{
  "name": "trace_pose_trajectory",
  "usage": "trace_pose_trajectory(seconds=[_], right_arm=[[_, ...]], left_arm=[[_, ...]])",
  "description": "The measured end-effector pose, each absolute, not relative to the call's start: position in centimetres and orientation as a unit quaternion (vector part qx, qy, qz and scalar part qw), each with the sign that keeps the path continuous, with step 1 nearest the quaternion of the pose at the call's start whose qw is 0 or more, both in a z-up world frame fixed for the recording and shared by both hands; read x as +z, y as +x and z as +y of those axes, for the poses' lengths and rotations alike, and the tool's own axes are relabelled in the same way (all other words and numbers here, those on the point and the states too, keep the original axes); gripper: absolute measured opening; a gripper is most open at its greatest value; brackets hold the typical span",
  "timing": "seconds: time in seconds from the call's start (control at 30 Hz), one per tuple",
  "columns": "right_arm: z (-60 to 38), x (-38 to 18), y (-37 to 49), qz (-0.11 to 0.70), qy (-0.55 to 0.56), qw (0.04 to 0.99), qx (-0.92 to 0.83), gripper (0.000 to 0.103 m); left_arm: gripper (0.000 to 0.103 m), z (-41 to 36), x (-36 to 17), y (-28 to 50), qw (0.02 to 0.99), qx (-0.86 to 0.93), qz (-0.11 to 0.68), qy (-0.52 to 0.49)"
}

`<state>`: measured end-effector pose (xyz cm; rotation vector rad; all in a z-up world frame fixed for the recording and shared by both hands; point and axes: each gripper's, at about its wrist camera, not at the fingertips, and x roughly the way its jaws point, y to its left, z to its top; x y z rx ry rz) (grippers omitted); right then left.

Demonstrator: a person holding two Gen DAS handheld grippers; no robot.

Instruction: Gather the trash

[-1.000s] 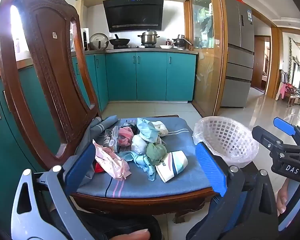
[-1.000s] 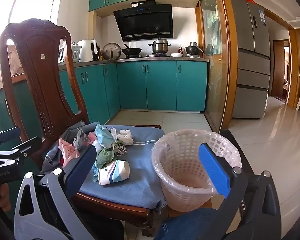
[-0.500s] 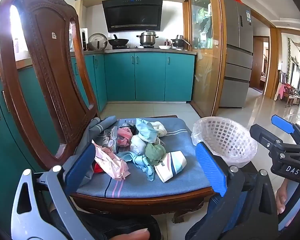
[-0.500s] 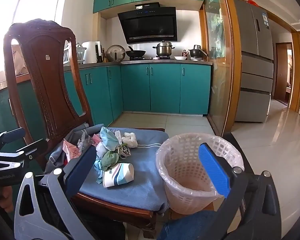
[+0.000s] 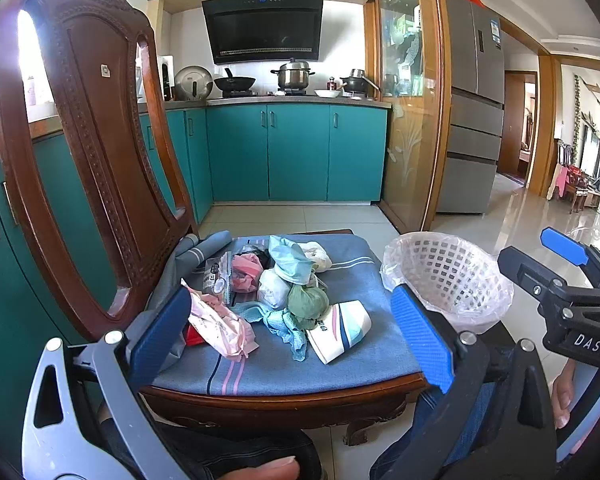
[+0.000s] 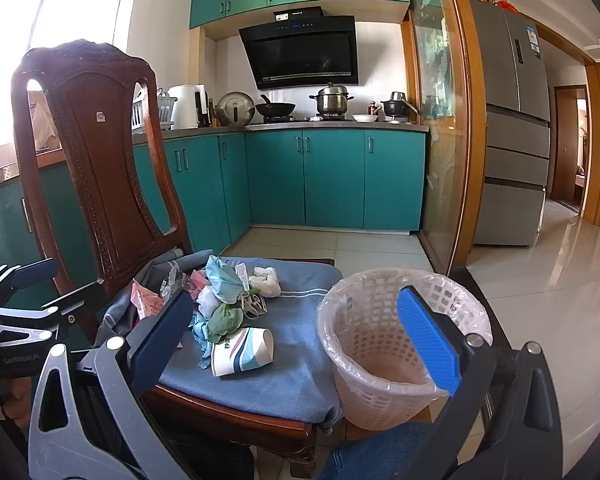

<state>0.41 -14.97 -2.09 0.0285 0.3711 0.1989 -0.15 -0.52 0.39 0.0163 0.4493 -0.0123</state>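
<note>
A heap of trash lies on the blue cushion (image 5: 284, 372) of a wooden chair: a pink wrapper (image 5: 222, 326), a tipped paper cup (image 5: 340, 330) (image 6: 244, 350), a green wad (image 5: 308, 300) (image 6: 226, 318), a white wad (image 5: 274, 290), a light blue bag (image 5: 290, 260) (image 6: 222, 278). A white lined basket (image 5: 448, 276) (image 6: 384, 340) stands right of the seat. My left gripper (image 5: 292, 332) hovers open in front of the heap, empty. My right gripper (image 6: 300, 336) is open too, empty, between the cup and the basket, short of both.
The chair's tall carved back (image 5: 88, 128) rises at the left. Teal kitchen cabinets (image 5: 296, 152) and a stove with pots stand behind, a grey fridge (image 5: 474, 136) to the right. Tiled floor stretches away right. A person's legs in jeans (image 6: 376, 452) show below.
The right gripper has drifted a little up and back, so the chair and basket sit lower in its view. The left gripper has hardly moved. Both stay open.
</note>
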Motion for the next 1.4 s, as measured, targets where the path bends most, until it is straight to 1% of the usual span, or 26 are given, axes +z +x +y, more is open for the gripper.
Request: trace_pose_trajectory(seconds=[1.4], right_arm=[[-14.73, -2.22, -0.03, 0.186, 0.014, 0.976, 0.109, 0.1]], left_arm=[[0.1, -0.92, -0.16, -0.69, 0.973, -0.009, 0.231, 0.008]])
